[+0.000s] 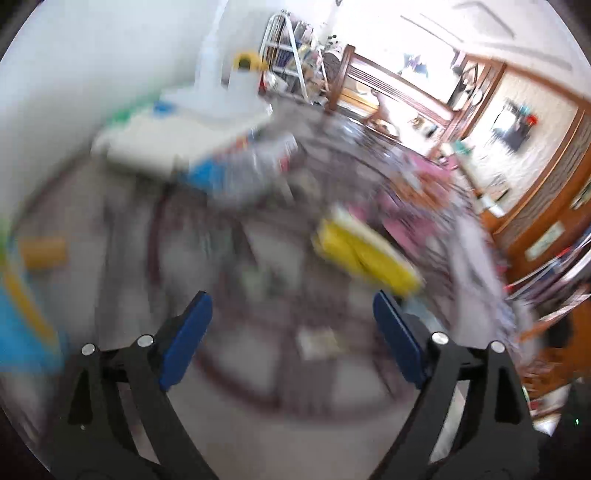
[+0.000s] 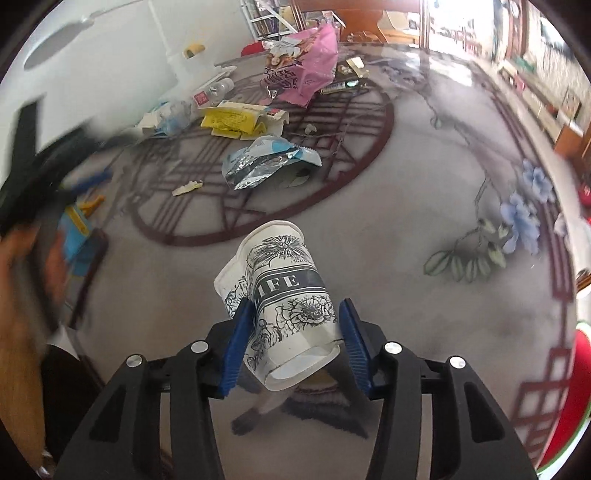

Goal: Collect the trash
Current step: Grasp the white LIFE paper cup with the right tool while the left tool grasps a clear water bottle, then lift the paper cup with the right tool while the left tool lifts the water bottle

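Right wrist view showed me a crumpled paper cup, white with black floral line art, lying tilted between the blue ribbed pads of my right hand-held gripper, pinched partway closed above the patterned carpet. My left hand-held gripper gaped wide, empty, its view blurred.

A grey carpet covers the floor, patterned with a dark red circular lattice and blue flowers. A plain white wall stands at the left. Wooden furniture lines the far side, where bright daylight pours through a doorway.
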A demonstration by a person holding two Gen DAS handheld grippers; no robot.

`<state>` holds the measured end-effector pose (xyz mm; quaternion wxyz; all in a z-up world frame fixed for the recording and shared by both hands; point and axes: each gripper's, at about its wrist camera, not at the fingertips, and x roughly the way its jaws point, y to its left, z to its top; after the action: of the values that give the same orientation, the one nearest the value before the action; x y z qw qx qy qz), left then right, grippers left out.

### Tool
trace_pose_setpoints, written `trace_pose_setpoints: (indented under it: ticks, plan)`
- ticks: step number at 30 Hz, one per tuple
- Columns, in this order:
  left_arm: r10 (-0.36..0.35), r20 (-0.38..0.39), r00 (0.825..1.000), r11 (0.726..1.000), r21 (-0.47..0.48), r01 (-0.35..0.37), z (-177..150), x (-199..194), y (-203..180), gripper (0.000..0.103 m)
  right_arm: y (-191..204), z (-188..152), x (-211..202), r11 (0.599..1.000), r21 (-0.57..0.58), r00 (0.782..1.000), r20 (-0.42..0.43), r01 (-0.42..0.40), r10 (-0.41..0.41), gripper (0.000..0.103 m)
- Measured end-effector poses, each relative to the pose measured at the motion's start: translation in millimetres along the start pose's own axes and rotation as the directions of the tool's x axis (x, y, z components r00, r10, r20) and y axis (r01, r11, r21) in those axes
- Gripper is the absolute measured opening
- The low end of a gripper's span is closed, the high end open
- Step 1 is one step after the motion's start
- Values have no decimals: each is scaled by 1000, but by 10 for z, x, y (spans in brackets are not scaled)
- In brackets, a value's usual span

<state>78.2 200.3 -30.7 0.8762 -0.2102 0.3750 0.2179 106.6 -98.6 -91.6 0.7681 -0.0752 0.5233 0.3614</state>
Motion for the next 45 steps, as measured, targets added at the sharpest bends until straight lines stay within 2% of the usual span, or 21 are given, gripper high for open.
trace_pose_setpoints:
  ticks: [3,5,6,9,10,12,14,16,19,21,25,30,33,36,38,40,41,45]
  plan:
    - [121,-32,992,989,93,-118,420,412,-36,86,-20,-10,-10,998,35,999,-6,-48,48,47]
    - [224,-53,973,957,200,-210,634,730,-71,86,-41,-3,-25,995,57,997,-4,-81,81,47]
    - [292,-67,954,925,275,-263,715,931,-96,86,-52,-1,-33,994,66,996,-2,-89,90,47]
    - [395,-88,914,864,373,-338,820,1273,-69,86,-90,0,-40,991,88,994,-4,-105,106,47]
    - [403,-95,910,860,380,-341,855,1347,-47,86,-98,-1,-36,989,94,994,-7,-111,112,47]
    - [400,-112,909,865,375,-334,901,1443,-33,86,-108,-6,-13,988,101,993,-16,-114,116,47]
    - [395,-145,907,871,372,-320,894,1492,-23,65,-107,-14,1,989,97,993,-21,-111,113,47]
    - [390,-144,909,878,355,-320,828,1473,-25,62,-100,-17,1,991,90,994,-17,-102,104,47]
    - [337,-137,932,903,327,-278,667,1271,-5,61,-114,-20,-6,993,88,996,-11,-84,86,47]
    - [307,-132,943,918,301,-257,546,1114,10,61,-127,-23,-15,994,88,997,-6,-70,71,47]
    - [219,-132,967,960,205,-189,47,507,126,60,-128,-24,-75,995,84,999,11,-51,50,46]
    - [106,-168,980,988,127,-85,-585,-18,138,60,-99,-73,-176,995,77,998,19,-59,58,44]
    - [31,-198,980,991,136,-4,-967,-247,14,60,-99,-108,-213,996,71,998,18,-56,55,44]
    - [-40,-231,972,985,155,78,-1299,-441,-181,60,-120,-160,-244,995,74,998,10,-64,63,46]
    - [-51,-245,968,984,153,90,-1423,-491,-251,61,-158,-189,-271,994,87,998,18,-61,60,47]
    - [-65,-266,962,986,132,103,-1510,-510,-298,63,-210,-202,-300,992,105,998,30,-65,62,58]
    - [-73,-274,959,985,128,112,-1532,-523,-316,67,-232,-199,-309,991,115,997,40,-66,62,64]
    - [-34,-218,975,975,207,81,-1517,-631,-460,80,-256,-167,-299,989,130,997,51,-71,65,65]
